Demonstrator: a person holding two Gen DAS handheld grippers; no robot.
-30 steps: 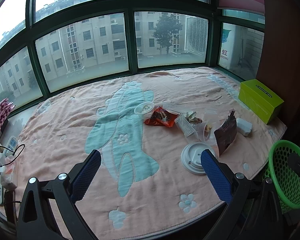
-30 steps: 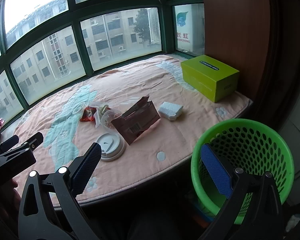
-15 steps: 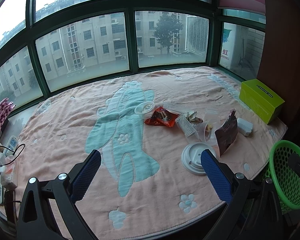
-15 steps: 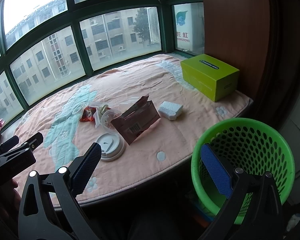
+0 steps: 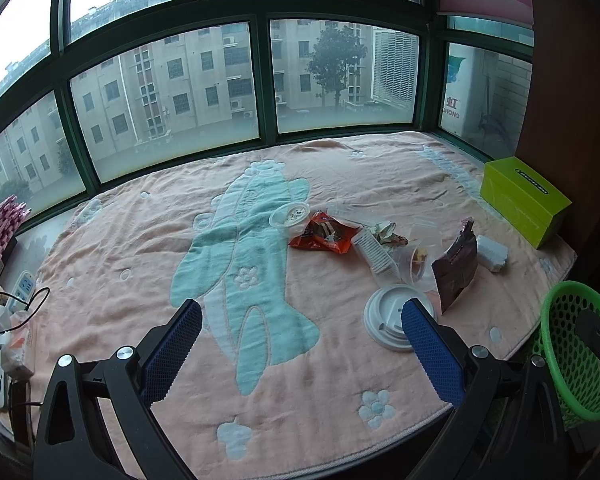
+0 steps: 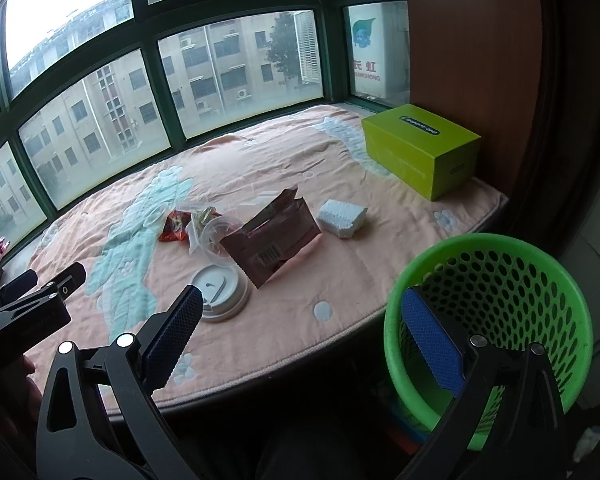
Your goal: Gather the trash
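Observation:
Trash lies in a cluster on the pink blanket (image 5: 140, 280): a white cup lid (image 5: 388, 320) (image 6: 222, 290), a brown foil bag (image 5: 456, 264) (image 6: 274, 238), a red snack wrapper (image 5: 324, 234) (image 6: 174, 226), clear plastic cups (image 5: 416, 258), a small lidded tub (image 5: 290, 216) and a white foam block (image 5: 492, 252) (image 6: 342, 218). A green mesh basket (image 6: 496, 320) (image 5: 568, 356) stands below the blanket's right front edge. My left gripper (image 5: 300, 320) is open and empty above the blanket's front. My right gripper (image 6: 300, 312) is open and empty, its right finger over the basket rim.
A lime-green box (image 6: 420, 152) (image 5: 524, 200) stands at the blanket's far right by a brown wall. Windows run along the back. A power strip with cables (image 5: 20, 292) and a pink patterned object (image 5: 0, 228) lie at the left edge.
Both views have shifted only slightly; the left gripper has drawn back a little from the trash. Nothing was taken hold of.

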